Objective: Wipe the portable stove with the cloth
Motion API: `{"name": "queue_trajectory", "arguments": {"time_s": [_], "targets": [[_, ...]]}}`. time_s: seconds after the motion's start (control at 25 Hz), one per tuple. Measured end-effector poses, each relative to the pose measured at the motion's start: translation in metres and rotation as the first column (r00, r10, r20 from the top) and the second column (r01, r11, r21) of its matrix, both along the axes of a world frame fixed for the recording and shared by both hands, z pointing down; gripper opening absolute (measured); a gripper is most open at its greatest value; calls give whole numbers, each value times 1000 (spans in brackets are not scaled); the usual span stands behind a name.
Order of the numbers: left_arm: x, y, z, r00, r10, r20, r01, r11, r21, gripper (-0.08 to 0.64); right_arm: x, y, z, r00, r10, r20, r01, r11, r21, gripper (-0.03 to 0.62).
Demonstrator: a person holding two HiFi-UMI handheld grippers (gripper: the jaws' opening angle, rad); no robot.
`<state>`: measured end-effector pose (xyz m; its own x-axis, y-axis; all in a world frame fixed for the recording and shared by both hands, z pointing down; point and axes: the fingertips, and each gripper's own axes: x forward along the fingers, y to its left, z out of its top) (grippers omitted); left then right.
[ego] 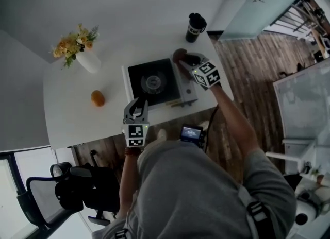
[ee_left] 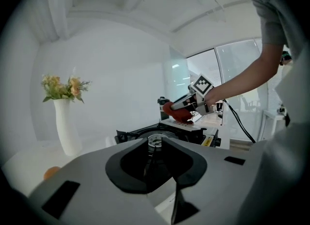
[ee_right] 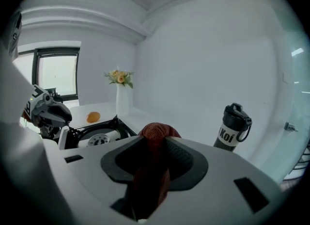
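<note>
While your right gripper (ego: 186, 62) is clamping the red cloth (ee_right: 154, 134), you are holding it at the far right corner of the portable stove (ego: 154, 82).
Your left gripper (ego: 137, 104) is hovering at the stove's near edge, jaws slightly apart, empty.

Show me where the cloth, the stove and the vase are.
cloth (ee_right: 155, 131): right gripper view, its bunched top.
stove (ego: 138, 78): head view, its black top.
vase (ego: 89, 61): head view, its white body.
</note>
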<state>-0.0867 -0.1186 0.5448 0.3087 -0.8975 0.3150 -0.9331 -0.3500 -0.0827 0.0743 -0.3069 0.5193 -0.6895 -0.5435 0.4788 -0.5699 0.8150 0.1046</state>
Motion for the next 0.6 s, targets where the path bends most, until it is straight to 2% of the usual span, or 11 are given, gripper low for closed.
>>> {"name": "queue_trajectory", "arguments": {"time_s": [0.24, 0.44, 0.6], "targets": [[3, -2, 9, 1000, -20, 10, 20, 1000, -2, 107, -6, -37, 37, 997, 18, -71, -23, 997, -76, 147], [2, -3, 10, 998, -62, 29, 62, 998, 11, 107, -10, -44, 53, 989, -17, -145, 3, 995, -97, 150], [2, -5, 9, 997, -62, 49, 61, 998, 20, 107, -14, -49, 57, 993, -14, -121, -1, 992, -126, 153]]}}
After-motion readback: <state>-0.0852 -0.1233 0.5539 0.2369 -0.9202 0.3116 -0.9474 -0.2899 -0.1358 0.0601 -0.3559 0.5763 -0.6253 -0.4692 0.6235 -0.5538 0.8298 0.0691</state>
